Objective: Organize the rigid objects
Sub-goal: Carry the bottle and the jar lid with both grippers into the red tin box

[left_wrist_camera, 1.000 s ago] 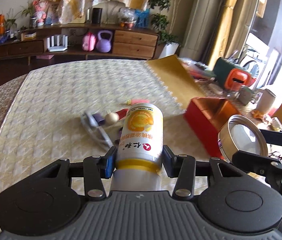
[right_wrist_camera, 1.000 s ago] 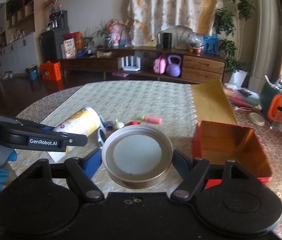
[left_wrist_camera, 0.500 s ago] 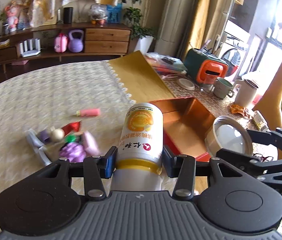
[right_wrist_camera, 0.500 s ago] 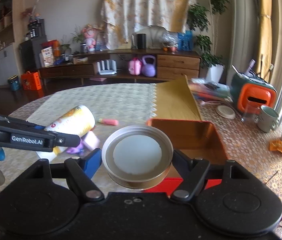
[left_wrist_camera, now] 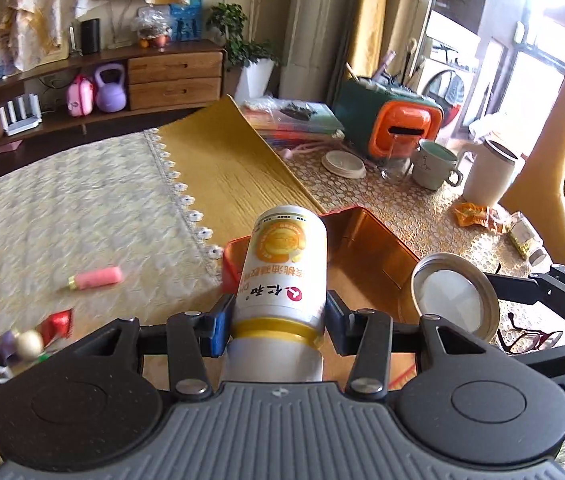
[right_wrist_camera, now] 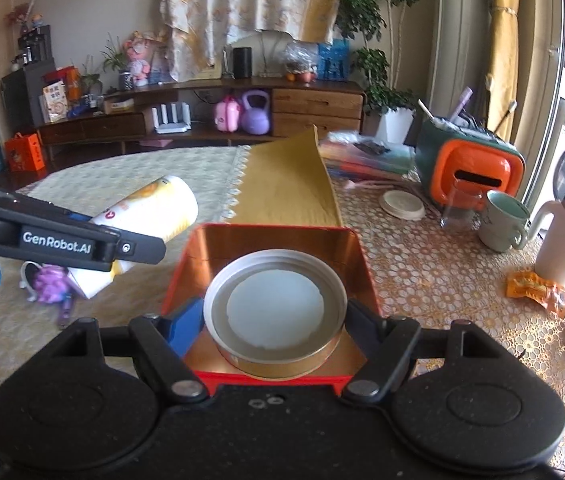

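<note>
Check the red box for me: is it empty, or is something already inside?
Empty as far as shown. The red box shows bare copper floor; the round lid is held above it in the right gripper.

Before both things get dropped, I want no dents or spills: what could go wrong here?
1. The white and yellow bottle is tilted in the left gripper; released so, it might roll or clip the wall of the red tin box with copper lining.
2. The round metal lid in the right gripper hangs over that box; both grippers converging could collide.
</note>
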